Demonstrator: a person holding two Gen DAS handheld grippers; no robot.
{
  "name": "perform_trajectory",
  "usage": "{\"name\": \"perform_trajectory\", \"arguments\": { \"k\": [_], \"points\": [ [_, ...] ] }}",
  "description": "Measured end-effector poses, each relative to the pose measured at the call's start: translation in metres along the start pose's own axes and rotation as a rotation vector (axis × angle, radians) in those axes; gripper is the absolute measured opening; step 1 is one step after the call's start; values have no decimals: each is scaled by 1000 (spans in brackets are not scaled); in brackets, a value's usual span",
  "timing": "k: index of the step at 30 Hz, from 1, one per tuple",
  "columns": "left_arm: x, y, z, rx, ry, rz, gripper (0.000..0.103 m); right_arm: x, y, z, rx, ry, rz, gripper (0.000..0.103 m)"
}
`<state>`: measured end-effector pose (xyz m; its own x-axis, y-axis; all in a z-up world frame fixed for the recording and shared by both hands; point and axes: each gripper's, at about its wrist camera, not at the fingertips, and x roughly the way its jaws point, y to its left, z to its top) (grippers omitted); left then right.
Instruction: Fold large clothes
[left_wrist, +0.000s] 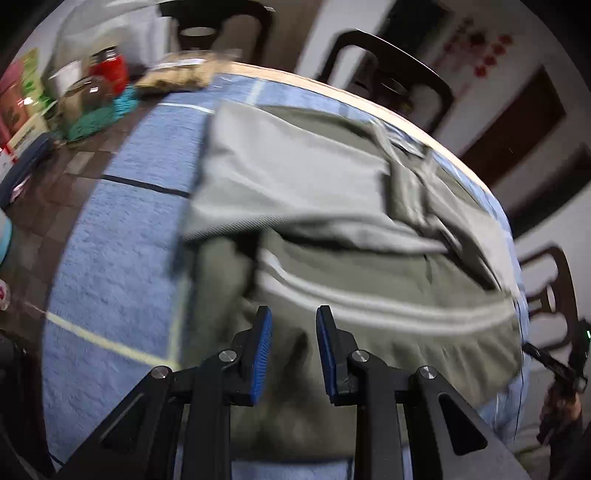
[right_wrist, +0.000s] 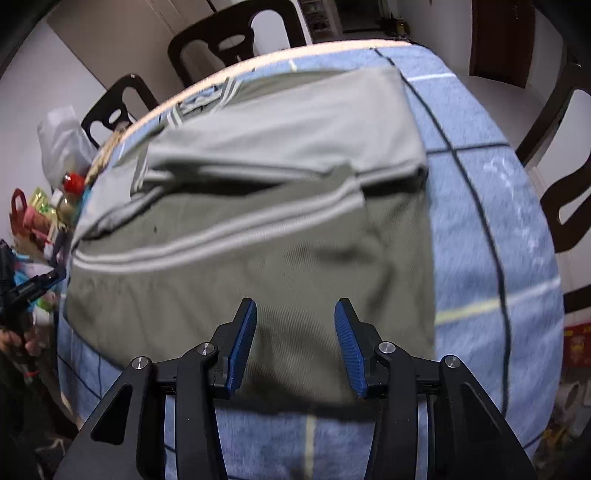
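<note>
Garment (right_wrist: 258, 206): olive, striped, lying on blue towel (right_wrist: 480, 206), far part folded over near part | Progress: partly folded, further folds judged outstanding | left gripper (left_wrist: 293, 347): jaws parted, holding nothing, above near hem | right gripper (right_wrist: 293, 343): jaws wide, holding nothing, above near hem

A desk (left_wrist: 55, 199) with a dark brown checked top and pale rounded edge carries a blue terry cloth with dark and pale lines (left_wrist: 122, 258). Directly on that cloth lies a partly folded olive-green garment with pale grey stripes (right_wrist: 258, 266). Beside the cloth, jars (left_wrist: 107, 70), boxes and a snack bag (left_wrist: 177, 74) crowd the desk's far corner.
</note>
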<state>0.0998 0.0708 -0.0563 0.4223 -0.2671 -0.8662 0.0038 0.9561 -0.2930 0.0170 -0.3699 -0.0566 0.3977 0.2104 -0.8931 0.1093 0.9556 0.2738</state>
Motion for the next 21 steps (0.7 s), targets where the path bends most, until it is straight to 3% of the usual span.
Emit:
{"name": "perform_trajectory", "arguments": {
  "k": [3,7,13,18,21],
  "points": [
    [15,-14,-14,66,42,18,26,22,-6,-8,8,74,-86,45],
    [40,1,-23,-4,108,28,26,26,-11,-8,-5,91,-132,45],
    [15,-8,-25,30,65,29,26,-4,5,-15,-49,5,-178,45],
    [17,-5,-39,10,72,48,26,21,1,-28,-37,56,-255,45],
    [27,1,-41,-5,89,80,28,29,-8,-28,14,54,-230,47]
  ]
}}
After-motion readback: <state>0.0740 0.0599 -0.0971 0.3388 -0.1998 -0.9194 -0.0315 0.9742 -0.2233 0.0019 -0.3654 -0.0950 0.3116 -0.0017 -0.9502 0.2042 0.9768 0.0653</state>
